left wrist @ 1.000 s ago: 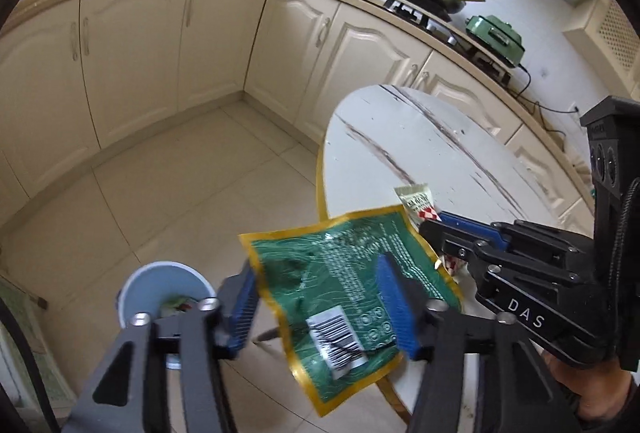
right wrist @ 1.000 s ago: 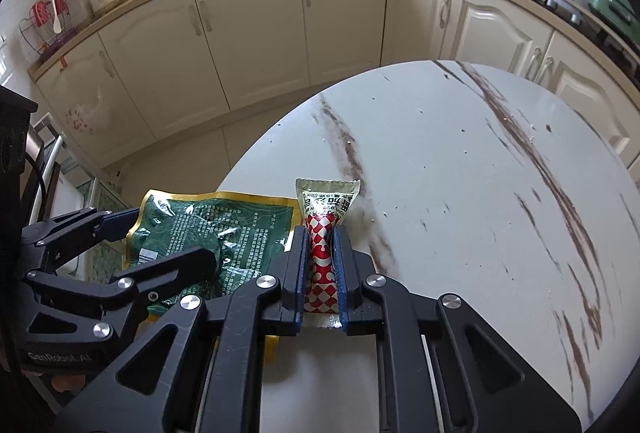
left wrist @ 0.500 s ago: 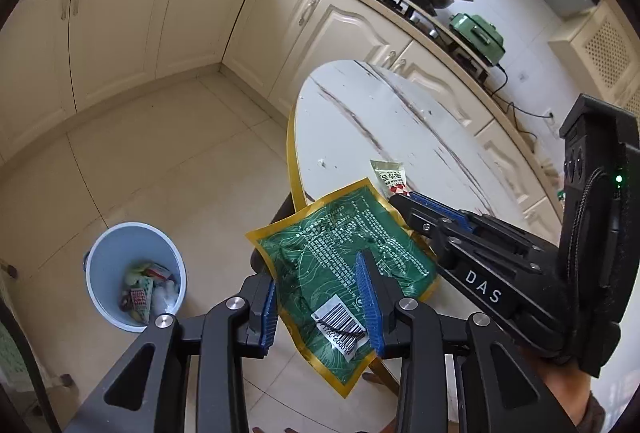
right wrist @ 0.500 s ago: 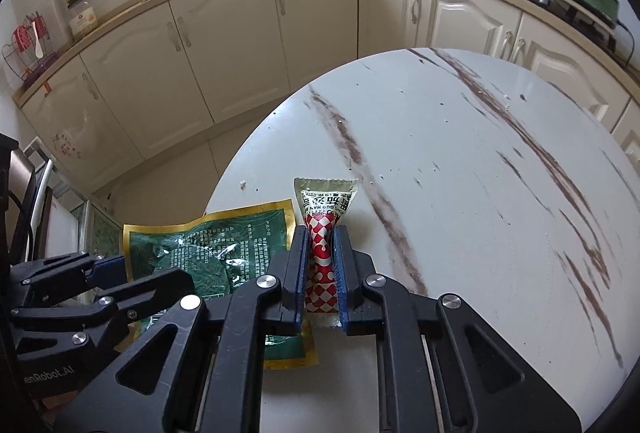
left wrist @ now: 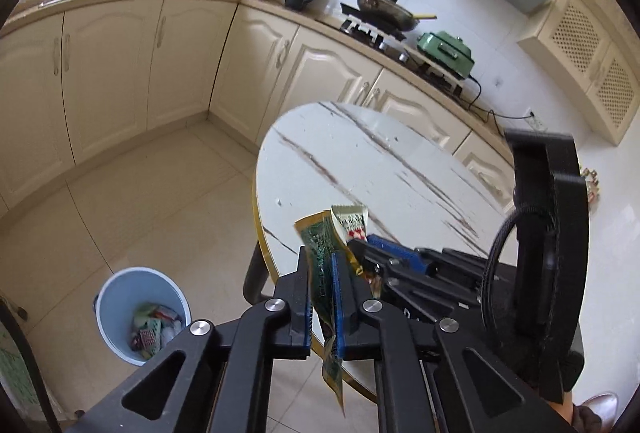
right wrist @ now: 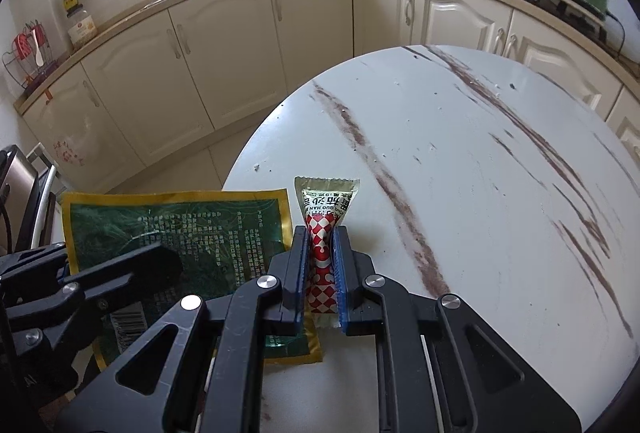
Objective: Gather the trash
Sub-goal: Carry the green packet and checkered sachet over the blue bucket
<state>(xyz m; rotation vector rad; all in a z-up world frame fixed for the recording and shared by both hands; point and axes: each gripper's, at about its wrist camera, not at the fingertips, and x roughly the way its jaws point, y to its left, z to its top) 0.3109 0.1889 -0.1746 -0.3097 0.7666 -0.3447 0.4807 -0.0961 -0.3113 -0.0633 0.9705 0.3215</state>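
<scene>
Readable only in part: "GUO HAN" upside down on the red-checked sachet (right wrist: pixel 325 229), a barcode and illegibly small white print on the green wrapper (right wrist: pixel 192 233).

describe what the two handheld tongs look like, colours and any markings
Both tongs, left and right, are matte black angular frames with silver rivets and ribbed blue pads. In the left wrist view, the right one carries a black cable loop.
</scene>
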